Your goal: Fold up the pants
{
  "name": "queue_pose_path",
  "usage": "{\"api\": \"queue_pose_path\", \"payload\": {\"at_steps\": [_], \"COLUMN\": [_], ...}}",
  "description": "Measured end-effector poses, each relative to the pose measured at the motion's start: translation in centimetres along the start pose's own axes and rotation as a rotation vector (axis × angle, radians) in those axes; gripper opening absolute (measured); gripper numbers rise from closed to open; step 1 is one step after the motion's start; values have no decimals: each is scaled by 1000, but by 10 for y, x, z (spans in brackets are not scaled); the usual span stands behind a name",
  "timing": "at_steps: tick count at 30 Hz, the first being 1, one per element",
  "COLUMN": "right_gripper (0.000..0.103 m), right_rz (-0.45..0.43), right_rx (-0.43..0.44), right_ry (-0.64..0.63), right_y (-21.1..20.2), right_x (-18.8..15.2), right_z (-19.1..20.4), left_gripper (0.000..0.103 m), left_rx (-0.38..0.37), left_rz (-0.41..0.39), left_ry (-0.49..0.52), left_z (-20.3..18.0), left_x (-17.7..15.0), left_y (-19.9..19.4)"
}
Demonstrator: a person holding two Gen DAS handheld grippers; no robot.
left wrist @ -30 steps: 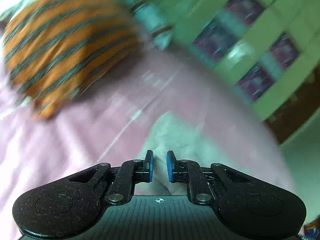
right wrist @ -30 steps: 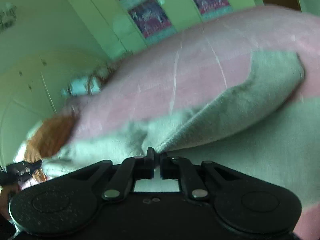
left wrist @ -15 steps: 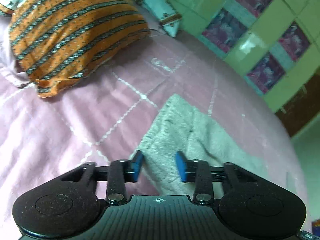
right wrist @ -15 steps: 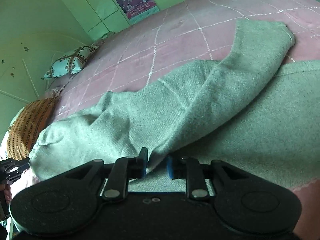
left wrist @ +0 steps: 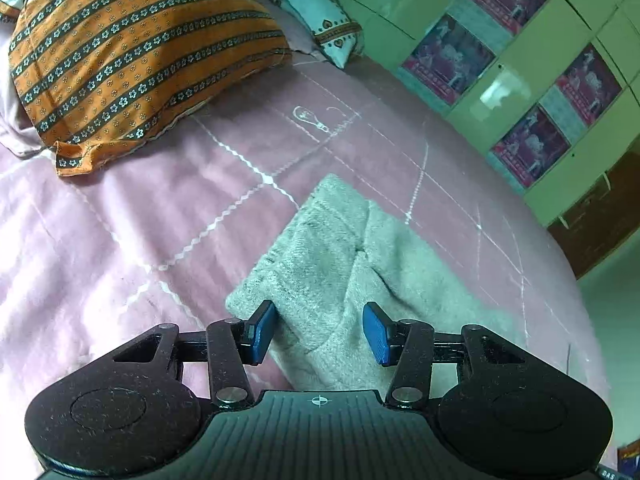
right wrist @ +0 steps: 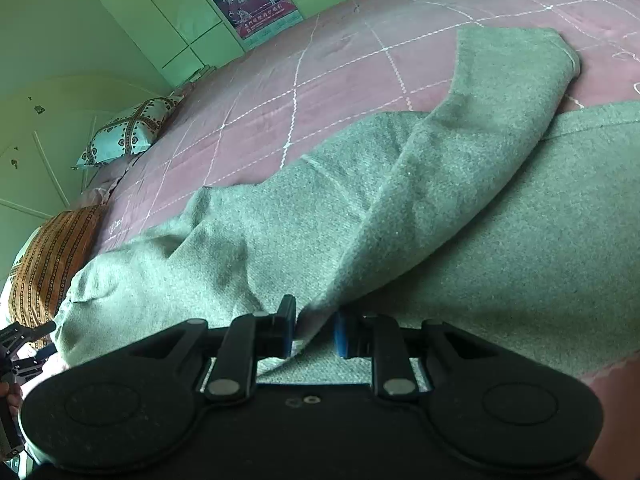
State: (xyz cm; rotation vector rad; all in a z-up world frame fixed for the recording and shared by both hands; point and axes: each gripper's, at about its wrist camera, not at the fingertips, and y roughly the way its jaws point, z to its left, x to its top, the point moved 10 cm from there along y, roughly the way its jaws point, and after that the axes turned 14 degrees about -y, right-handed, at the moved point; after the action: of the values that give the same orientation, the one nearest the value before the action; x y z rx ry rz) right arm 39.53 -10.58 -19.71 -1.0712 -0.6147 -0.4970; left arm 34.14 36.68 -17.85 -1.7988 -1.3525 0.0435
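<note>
Grey fleece pants (left wrist: 332, 264) lie on a pink quilted bed (left wrist: 160, 208). In the left wrist view my left gripper (left wrist: 318, 332) is open, its blue pads just above the near end of the pants, holding nothing. In the right wrist view the pants (right wrist: 420, 220) spread across the bed with one leg folded over the other. My right gripper (right wrist: 314, 332) is partly open, a raised fold of the cloth standing loose in the gap between its jaws. The left gripper (right wrist: 24, 344) shows at the far left edge by the pants' end.
An orange striped pillow (left wrist: 132, 52) and a small white patterned pillow (left wrist: 316, 8) lie at the head of the bed. Green cupboard doors with posters (left wrist: 520, 64) stand beyond the bed. The pink quilt (right wrist: 320, 72) stretches past the pants.
My left gripper has opened wide and let go of the pants' end. My right gripper has loosened from shut to a small gap. The pants have dropped flat onto the bed.
</note>
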Motion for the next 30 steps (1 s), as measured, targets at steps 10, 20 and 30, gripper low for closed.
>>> {"api": "queue_pose_path", "payload": {"at_steps": [10, 20, 30], "right_gripper": [0, 0, 15], "right_rz": [-122, -24, -17], "right_rx": [65, 51, 51], "right_ry": [-14, -28, 19], "right_y": [-26, -6, -16], "right_x": [18, -13, -20], "right_z": [11, 8, -6], "left_gripper": [16, 15, 19], "left_rx": [-143, -94, 59], "left_rz": [-114, -90, -139], "left_ry": [-5, -31, 101], "left_z": [-15, 12, 6], "left_x": [27, 18, 7], "left_y": [-31, -17, -33]}}
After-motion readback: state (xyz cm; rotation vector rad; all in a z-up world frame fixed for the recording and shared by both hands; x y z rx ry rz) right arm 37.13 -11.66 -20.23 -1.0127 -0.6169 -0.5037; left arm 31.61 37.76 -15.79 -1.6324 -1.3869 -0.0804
